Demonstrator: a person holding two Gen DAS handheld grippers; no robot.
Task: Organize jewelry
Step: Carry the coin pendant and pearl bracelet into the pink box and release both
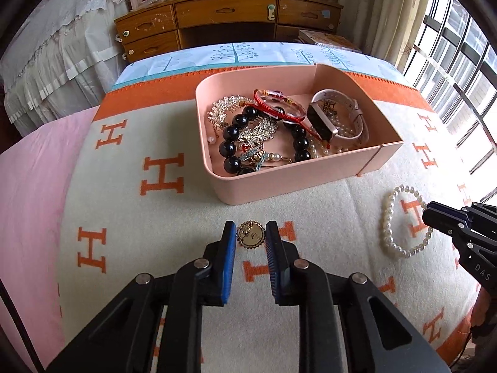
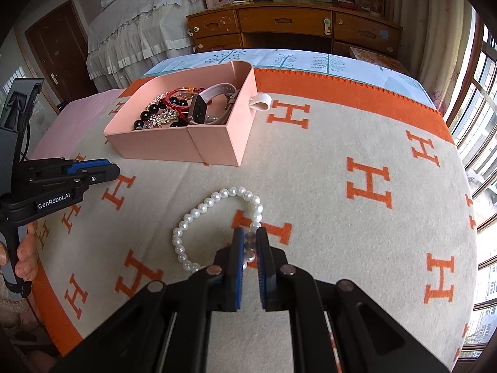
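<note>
A pink box [image 1: 310, 183] holds a black bead bracelet [image 1: 231, 132], a red cord bracelet [image 1: 279, 102], a watch [image 1: 338, 118] and gold pieces. It also shows in the right wrist view [image 2: 214, 143]. My left gripper [image 1: 250, 233] closes on a round gold brooch [image 1: 251, 235] lying on the blanket, its pads touching both sides. My right gripper [image 2: 248, 239] is shut on a white pearl bracelet [image 2: 198, 211], which lies on the blanket. The bracelet shows in the left wrist view [image 1: 391, 217] with the right gripper [image 1: 435, 220] at its right side.
The cream and orange H-pattern blanket [image 2: 341, 155] covers the bed. A wooden desk [image 1: 223, 15] stands behind it. Windows [image 1: 466, 71] are to the right. The left gripper shows at the left of the right wrist view [image 2: 105, 169].
</note>
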